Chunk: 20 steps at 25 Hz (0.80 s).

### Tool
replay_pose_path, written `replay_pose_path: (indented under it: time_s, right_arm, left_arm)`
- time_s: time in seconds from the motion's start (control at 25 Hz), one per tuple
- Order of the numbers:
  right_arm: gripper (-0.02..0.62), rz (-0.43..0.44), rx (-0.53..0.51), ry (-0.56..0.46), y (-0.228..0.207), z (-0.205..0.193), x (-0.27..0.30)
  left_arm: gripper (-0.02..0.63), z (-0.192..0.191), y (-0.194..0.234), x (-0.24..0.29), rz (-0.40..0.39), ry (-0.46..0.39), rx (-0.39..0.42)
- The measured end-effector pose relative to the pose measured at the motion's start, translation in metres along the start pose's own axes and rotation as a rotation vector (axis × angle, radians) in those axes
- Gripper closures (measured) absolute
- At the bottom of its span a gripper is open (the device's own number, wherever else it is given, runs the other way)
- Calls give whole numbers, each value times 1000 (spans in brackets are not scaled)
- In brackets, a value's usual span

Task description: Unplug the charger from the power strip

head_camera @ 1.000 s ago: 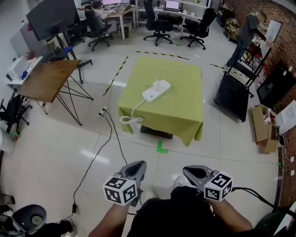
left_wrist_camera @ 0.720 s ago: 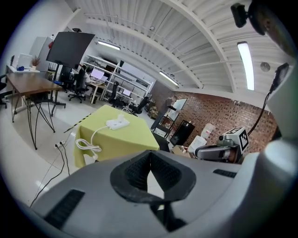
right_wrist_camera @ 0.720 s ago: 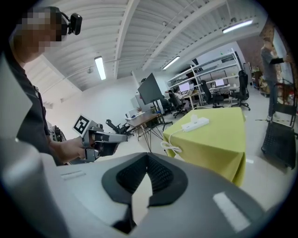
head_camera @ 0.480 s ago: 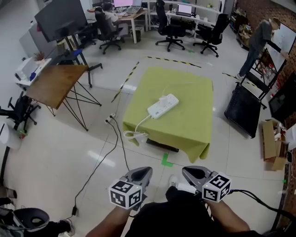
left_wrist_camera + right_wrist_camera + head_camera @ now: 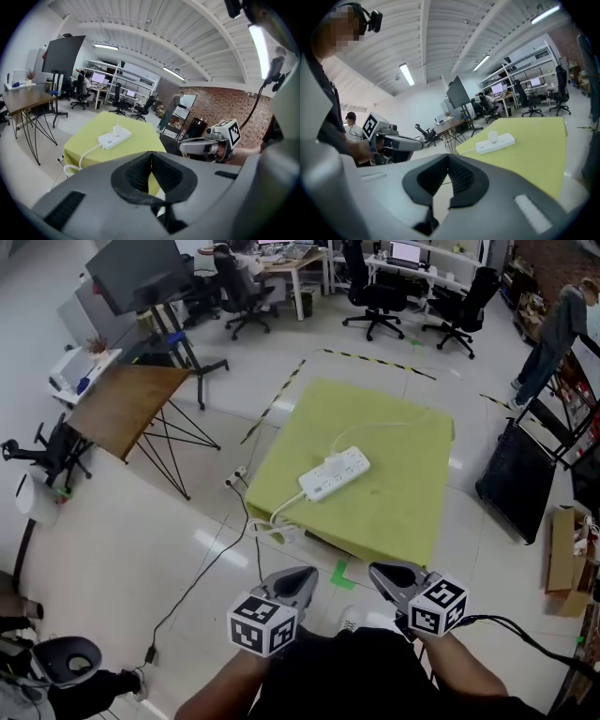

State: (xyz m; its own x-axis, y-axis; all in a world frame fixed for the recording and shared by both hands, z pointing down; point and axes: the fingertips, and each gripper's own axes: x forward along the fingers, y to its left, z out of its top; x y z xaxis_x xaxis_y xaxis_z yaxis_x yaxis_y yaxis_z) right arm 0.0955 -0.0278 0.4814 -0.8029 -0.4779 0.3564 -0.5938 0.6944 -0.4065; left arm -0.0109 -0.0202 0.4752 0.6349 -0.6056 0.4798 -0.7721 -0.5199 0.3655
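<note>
A white power strip [image 5: 335, 474] lies on the table with the yellow-green cloth [image 5: 403, 502]; its cord hangs off the near left edge. A small white charger [image 5: 117, 127] stands plugged into the strip, also seen as a charger [image 5: 492, 136] in the right gripper view. A thin white cable [image 5: 380, 426] runs from the strip toward the table's far side. My left gripper [image 5: 298, 579] and right gripper [image 5: 382, 575] are held side by side over the floor, short of the table, both shut and holding nothing. Each view shows the jaws meeting: left gripper [image 5: 151, 161], right gripper [image 5: 449, 165].
A wooden folding table [image 5: 127, 404] and a big black screen [image 5: 141, 273] stand at the left. A black cable [image 5: 216, 559] trails over the floor. A black cart [image 5: 520, 479] and cardboard boxes [image 5: 567, 540] are at the right, where a person [image 5: 562, 324] stands. Office chairs fill the back.
The table and power strip have come nearer and sit lower in the head view. Both grippers have travelled forward toward the table, their jaws unchanged.
</note>
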Motion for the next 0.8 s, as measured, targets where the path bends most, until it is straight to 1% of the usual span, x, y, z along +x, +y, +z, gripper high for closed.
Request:
replay_pose_path:
  time_s: [0.08,0.16,0.28,0.44,0.64,0.8]
  right_arm:
    - [592,11,0,2,-15,4,6]
    - [592,18,9,1,-26,8,11]
    - [592,15,22,-8,-34,16,18]
    - [592,1,27,-9,-46,25,34]
    - [592,-46,6,-2,-57,38,65]
    - [592,-116,-44,-5,-67,51,97]
  left_arm:
    - [598,4,6,7,26,-5,-9]
    - [598,4,11,13,40,9,-26]
    - [598,3,17,17,36,51,-38]
    - [598,14,35,28,29,68,-40]
    - [598,32,69,51,-28,86,-38]
    - [598,49,104,64,-84,117,-1]
